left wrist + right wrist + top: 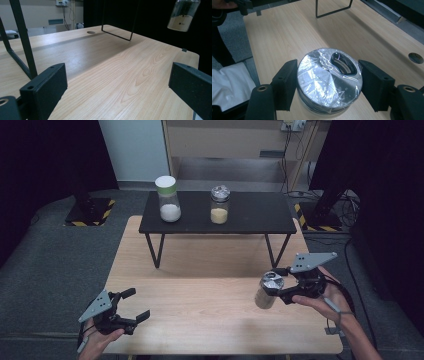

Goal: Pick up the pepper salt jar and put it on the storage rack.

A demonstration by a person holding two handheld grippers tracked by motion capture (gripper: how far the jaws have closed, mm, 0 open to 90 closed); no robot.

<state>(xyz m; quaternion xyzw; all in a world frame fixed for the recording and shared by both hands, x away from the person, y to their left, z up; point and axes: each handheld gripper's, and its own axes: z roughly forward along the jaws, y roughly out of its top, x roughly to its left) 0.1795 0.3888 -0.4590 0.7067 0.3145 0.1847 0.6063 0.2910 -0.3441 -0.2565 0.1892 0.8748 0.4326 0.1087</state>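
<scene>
High view: right gripper [278,288] is clamped on a jar [268,290] with a silver lid, near the right end of the wooden table [200,315], toward the front edge. Jar looks lifted clear of the top, tilted a bit, lid end up and toward the camera, long axis close to vertical; pale powder low inside. Left gripper [131,304] sits at the front left corner, jaws spread wide, nothing between them. Black shelf [260,217] stands across the back of the table; on it a green-banded jar [168,199] left of centre and a yellow-filled jar [219,205] about centre, well apart.

Left gripper view: both black jaws wide apart with bare wood between. The jar [183,13] hangs at the upper right, off the wood, base downward.

Right gripper view: looking down on the lid [328,78], clear film stretched over it, with a dark pour opening toward the far side. The pads [287,83] press the jar from both sides just under the lid rim.

Handling, my read: glass, rigid, breakable, smooth so it could slip; film on top is slick, don't grip there. Partly filled, so moderate weight, low-set. Best hold is the neck or upper body below the lid, as now; keep it upright so the powder stays off the opening.
</scene>
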